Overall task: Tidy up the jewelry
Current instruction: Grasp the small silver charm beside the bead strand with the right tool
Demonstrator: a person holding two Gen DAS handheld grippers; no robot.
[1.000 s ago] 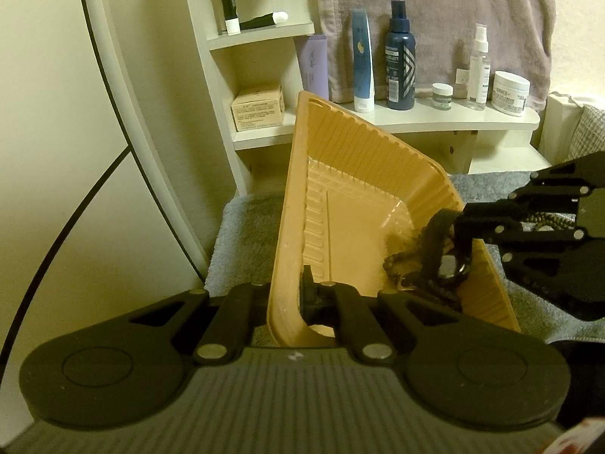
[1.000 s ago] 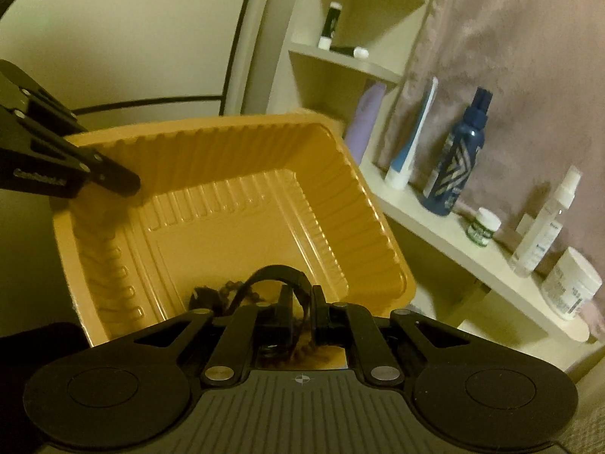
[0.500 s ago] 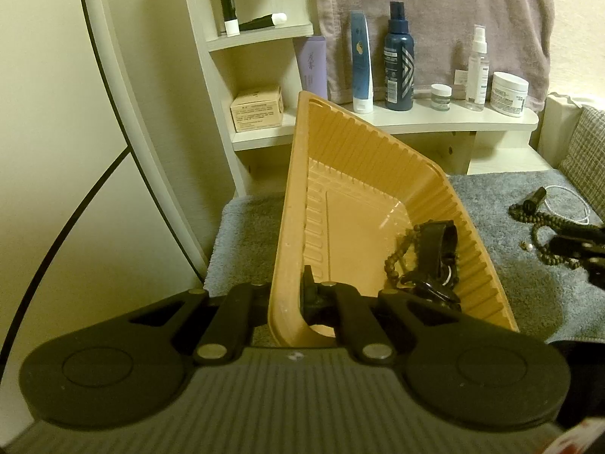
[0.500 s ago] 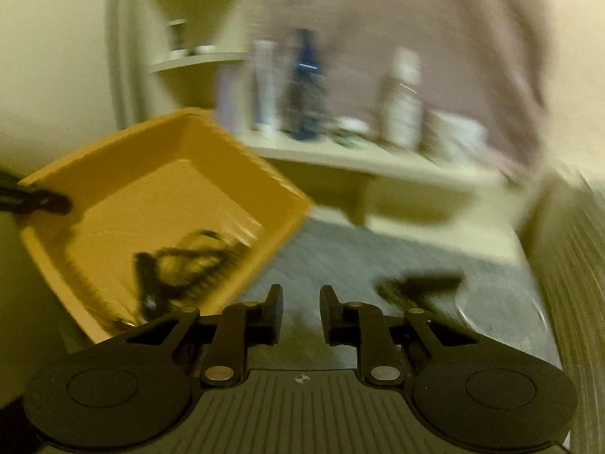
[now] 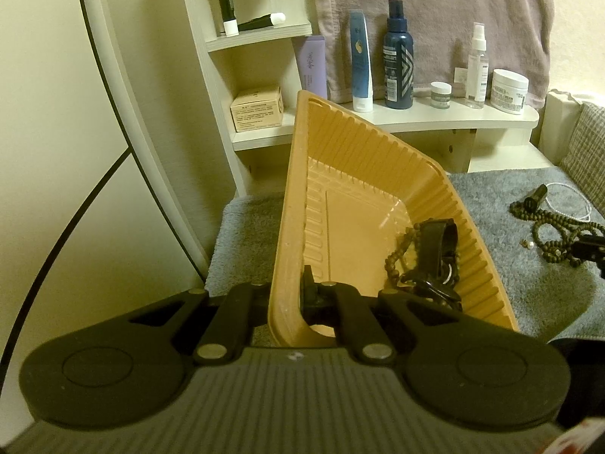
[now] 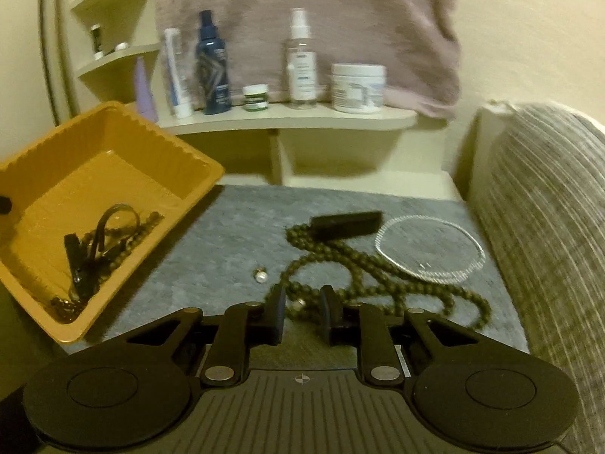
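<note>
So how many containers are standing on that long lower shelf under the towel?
6: purple tube, blue-and-white tube, dark blue spray bottle, small green-lidded jar, clear spray bottle, white cream jar. Others may be hidden.

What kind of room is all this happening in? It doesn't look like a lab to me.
Most likely a home bedroom or dressing corner. Toiletries such as a blue spray bottle and a cream jar line a shelf, a towel hangs behind them, and a bead necklace lies on a grey mat.
</note>
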